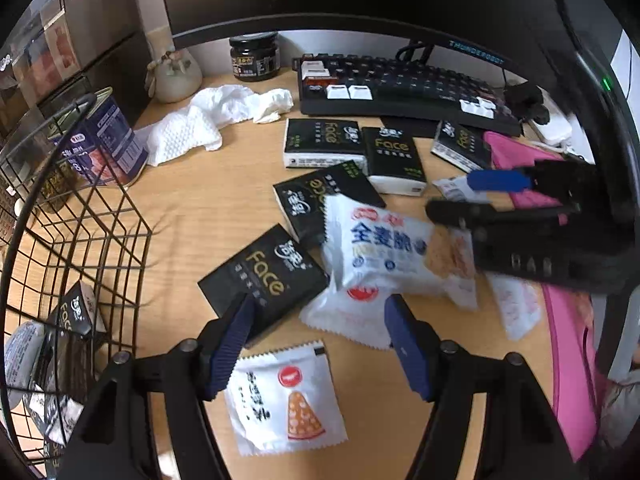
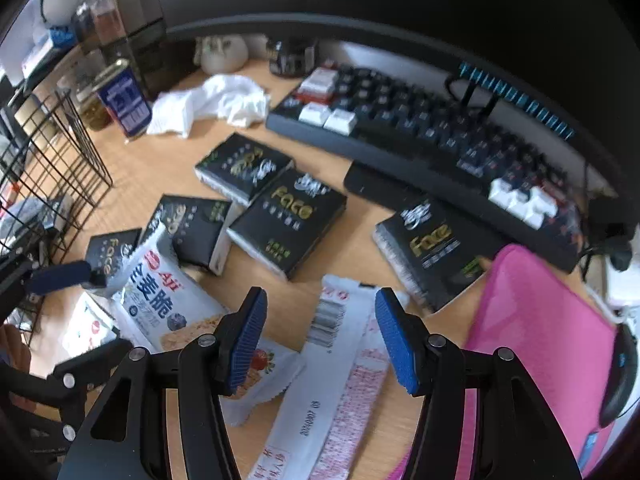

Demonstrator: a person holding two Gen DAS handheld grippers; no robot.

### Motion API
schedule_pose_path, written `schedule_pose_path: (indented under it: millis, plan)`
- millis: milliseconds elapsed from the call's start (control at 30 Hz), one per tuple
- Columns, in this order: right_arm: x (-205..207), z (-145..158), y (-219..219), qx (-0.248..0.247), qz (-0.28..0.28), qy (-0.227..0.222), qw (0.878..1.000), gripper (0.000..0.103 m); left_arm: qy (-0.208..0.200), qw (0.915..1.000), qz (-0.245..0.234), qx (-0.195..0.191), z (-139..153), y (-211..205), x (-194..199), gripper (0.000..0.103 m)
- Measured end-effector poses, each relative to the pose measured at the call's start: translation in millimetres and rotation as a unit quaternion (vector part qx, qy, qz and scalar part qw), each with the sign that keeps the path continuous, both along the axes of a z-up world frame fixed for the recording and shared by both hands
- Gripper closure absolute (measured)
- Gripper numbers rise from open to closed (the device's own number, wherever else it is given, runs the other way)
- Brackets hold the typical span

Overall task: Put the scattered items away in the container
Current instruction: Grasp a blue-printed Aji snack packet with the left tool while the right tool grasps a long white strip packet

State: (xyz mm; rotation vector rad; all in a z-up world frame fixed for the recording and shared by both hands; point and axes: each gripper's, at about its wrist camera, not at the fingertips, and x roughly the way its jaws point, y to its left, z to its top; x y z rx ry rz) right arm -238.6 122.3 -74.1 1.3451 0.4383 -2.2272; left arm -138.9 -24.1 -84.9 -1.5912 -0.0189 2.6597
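Both grippers hang over a cluttered bench w/ jaws apart and nothing between the pads. The left gripper sits above a white snack sachet w/ an orange cone print, lying at 6 o'clock in the left wrist view; its left pad overlaps the corner of a black Face tissue pack. The right gripper straddles a long white wafer wrapper, barcode side up, running 12-to-6 between its pads.

The wire basket stands at 9 o'clock, already holding a few packs. More tissue packs and a wholewheat crisp packet lie scattered near centre.

Judgement: next is prob. a grasp, each side. For the left, centre on the sachet only, clear of the tissue pack corner. For the right, pinch across the wrapper's narrow width near its middle so it doesn't droop; flat film needs the pads low on the bench before closing. Lift well clear of the basket rim.
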Motion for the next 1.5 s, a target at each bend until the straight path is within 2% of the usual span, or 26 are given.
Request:
schedule_pose_path:
  millis: [400, 500, 600, 733, 967, 1033, 1100, 1500]
  plan:
    - [76.1, 3.9, -14.5, 0.001, 0.08, -0.019, 0.997, 0.046, 0.003, 0.9999, 0.013, -0.009, 3.4, -8.9, 12.8, 0.031]
    - [77.9, 6.2, -3.4, -0.012, 0.065, -0.016, 0.998, 0.046, 0.009, 0.9998, 0.016, 0.0, 9.4, -8.3, 22.8, 0.031]
    - [72.8, 8.3, 20.1, -0.038, 0.029, -0.021, 0.999, 0.046, 0.017, 0.9998, 0.006, -0.008, 16.9, 1.5, 32.1, 0.031]
    - [69.9, 1.5, 42.9, -0.044, -0.005, -0.022, 0.999, 0.046, 0.017, 0.9995, -0.025, -0.009, 19.4, 25.4, 38.7, 0.031]
    - [64.7, -6.4, 67.9, -0.066, -0.027, -0.037, 0.997, 0.046, 0.004, 0.9975, -0.055, -0.044, 5.5, 61.7, 33.7, 0.031]
    - [64.7, -5.6, 69.8, -0.071, -0.027, -0.036, 0.996, 0.046, -0.002, 0.997, -0.059, -0.051, 0.3, 66.2, 30.1, 0.036]
    - [64.7, -5.2, 69.9, -0.074, -0.026, -0.036, 0.996, 0.046, -0.013, 0.9965, -0.06, -0.057, -4.8, 67.4, 27.8, 0.054]
    - [61.8, -9.1, 53.5, -0.065, -0.038, -0.015, 0.997, 0.046, -0.02, 0.9974, -0.057, -0.04, -9.5, 54.2, 26.2, 0.062]
